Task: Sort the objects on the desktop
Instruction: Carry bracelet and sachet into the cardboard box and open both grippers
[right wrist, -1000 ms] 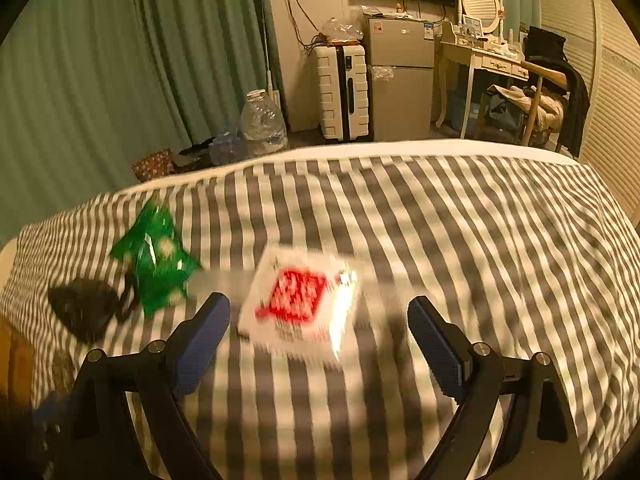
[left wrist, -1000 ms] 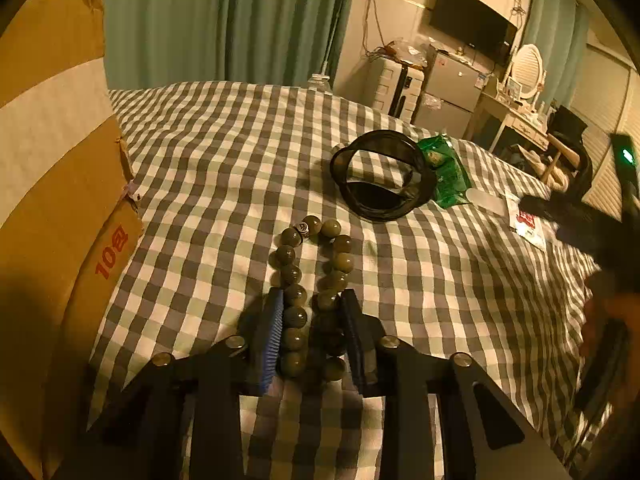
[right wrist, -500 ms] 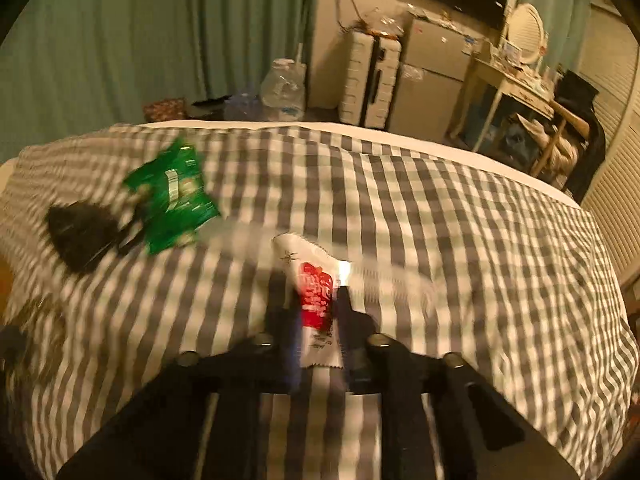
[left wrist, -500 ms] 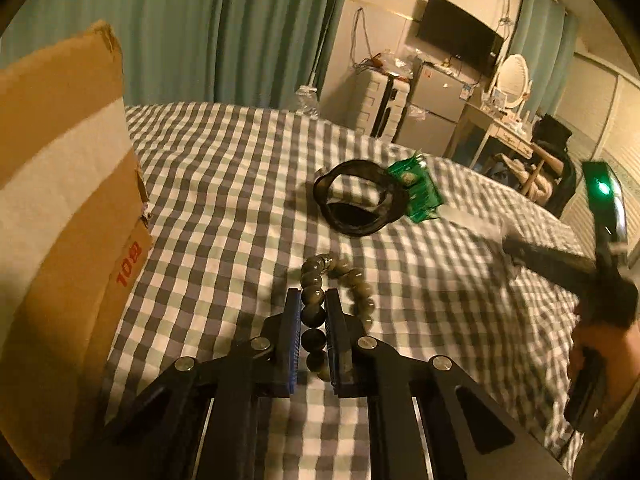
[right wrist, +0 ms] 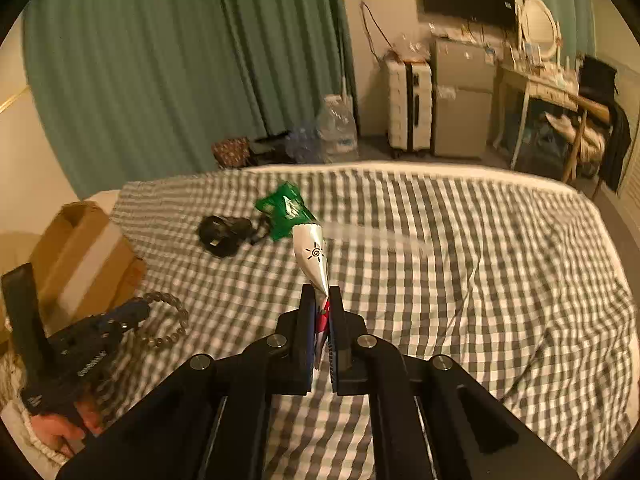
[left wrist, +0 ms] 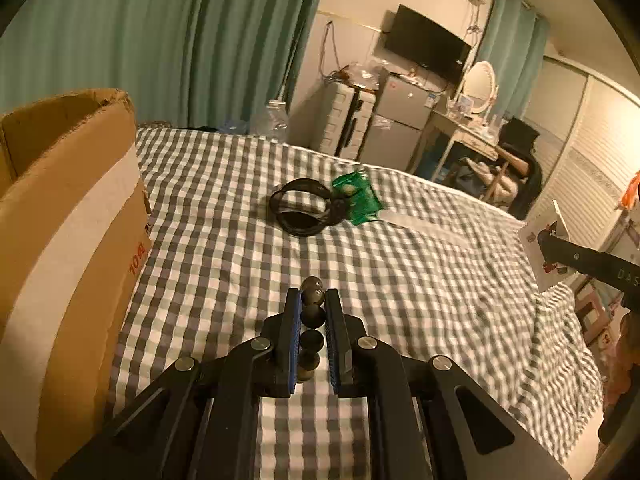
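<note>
Both tools are loaded: left gripper (left wrist: 312, 314) pinches the bead bracelet (left wrist: 311, 320), right gripper (right wrist: 320, 308) nips the sachet (right wrist: 312, 256) by one corner; either load may slip before reaching the cardboard box (left wrist: 68, 216).

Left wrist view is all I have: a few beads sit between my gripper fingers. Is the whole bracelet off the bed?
Observer: In the right wrist view the bead bracelet hangs as an open loop from the left gripper. I cannot tell whether its lowest beads touch the checked bedcover.
Operator: Is the right gripper shut on anything?
Observer: Yes. The right gripper is shut on a white sachet, which sticks out past the fingertips and shows a spiral sun mark.
</note>
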A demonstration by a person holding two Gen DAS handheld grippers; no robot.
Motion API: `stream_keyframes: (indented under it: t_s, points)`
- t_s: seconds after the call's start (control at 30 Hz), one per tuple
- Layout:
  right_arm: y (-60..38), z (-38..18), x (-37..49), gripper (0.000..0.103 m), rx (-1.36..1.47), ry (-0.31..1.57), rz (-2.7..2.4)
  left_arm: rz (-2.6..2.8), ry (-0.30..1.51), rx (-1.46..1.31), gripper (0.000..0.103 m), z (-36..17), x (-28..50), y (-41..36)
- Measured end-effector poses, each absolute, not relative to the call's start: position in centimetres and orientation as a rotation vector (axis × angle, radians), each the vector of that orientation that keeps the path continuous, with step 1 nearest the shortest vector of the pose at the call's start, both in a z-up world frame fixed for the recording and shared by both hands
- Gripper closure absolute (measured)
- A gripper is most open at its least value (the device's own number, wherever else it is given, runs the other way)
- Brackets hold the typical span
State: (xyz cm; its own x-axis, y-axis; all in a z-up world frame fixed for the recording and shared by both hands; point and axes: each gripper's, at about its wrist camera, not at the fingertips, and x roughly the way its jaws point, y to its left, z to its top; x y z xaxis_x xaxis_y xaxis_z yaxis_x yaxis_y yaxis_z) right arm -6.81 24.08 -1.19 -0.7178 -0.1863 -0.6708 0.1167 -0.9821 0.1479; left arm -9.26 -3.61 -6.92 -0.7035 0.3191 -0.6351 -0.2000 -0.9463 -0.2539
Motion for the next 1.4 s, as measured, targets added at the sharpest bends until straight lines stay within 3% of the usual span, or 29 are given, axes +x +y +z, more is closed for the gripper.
stream_keyframes:
  t_s: [0.33, 0.57, 0.77, 0.93, 1.07, 1.13, 1.17, 1.2, 1.23, 1.27, 1.3, 1.33, 1.4]
  points:
    - [19.2, 0.5, -2.9, 0.098, 1.076, -0.04, -2.697, 2.657, -0.309, -0.856, 0.092, -0.8, -6.3, -5.1]
    - [12.6, 4.9, -2.2, 0.098, 0.922, 0.008, -2.6, 2.659, -0.384, -0.716, 0.092, 8.1, -6.0, -9.0]
    - [3.9, 9.3, -3.6, 0.098, 0.793, -0.064, -2.417, 2.766, -0.2, -0.658, 0.092, 13.7, -5.9, -13.3]
    - [-3.8, 8.3, -4.2, 0.098, 0.823, 0.0, -2.295, 2.855, -0.278, -0.766, 0.091, 11.8, -7.8, -19.4]
    - [-8.3, 4.7, -6.4, 0.098, 0.936, 0.064, -2.252, 2.945, -0.207, -0.951, 0.091, 7.9, -9.4, -23.0]
    - [-9.2, 3.6, -7.4, 0.096, 0.958, 0.052, -2.243, 2.942, -0.255, -1.016, 0.091, 6.0, -10.2, -24.5]
    - [-9.8, 3.0, -7.9, 0.095, 0.961, 0.046, -2.257, 2.942, -0.277, -1.036, 0.091, 5.4, -10.4, -25.0]
    - [-9.8, 2.6, -8.3, 0.083, 0.967, 0.042, -2.258, 2.945, -0.306, -1.057, 0.091, 4.8, -10.7, -25.6]
    - [-10.0, 2.1, -8.8, 0.057, 0.986, 0.037, -2.258, 2.949, -0.318, -1.062, 0.089, 4.4, -10.8, -25.9]
    - [-10.1, 1.6, -9.1, 0.045, 1.01, 0.021, -2.271, 2.956, -0.321, -1.087, 0.085, 4.0, -11.0, -26.2]
    - [-9.9, 1.5, -9.3, 0.037, 1.011, 0.004, -2.276, 2.956, -0.313, -1.117, 0.07, 3.6, -11.2, -26.4]
    - [-9.5, 1.5, -9.2, 0.037, 1.005, -0.018, -2.277, 2.958, -0.304, -1.138, 0.043, 3.4, -11.4, -26.4]
    - [-8.2, 1.6, -8.8, 0.037, 0.97, -0.038, -2.292, 2.987, -0.303, -1.139, 0.02, 3.1, -11.2, -26.7]
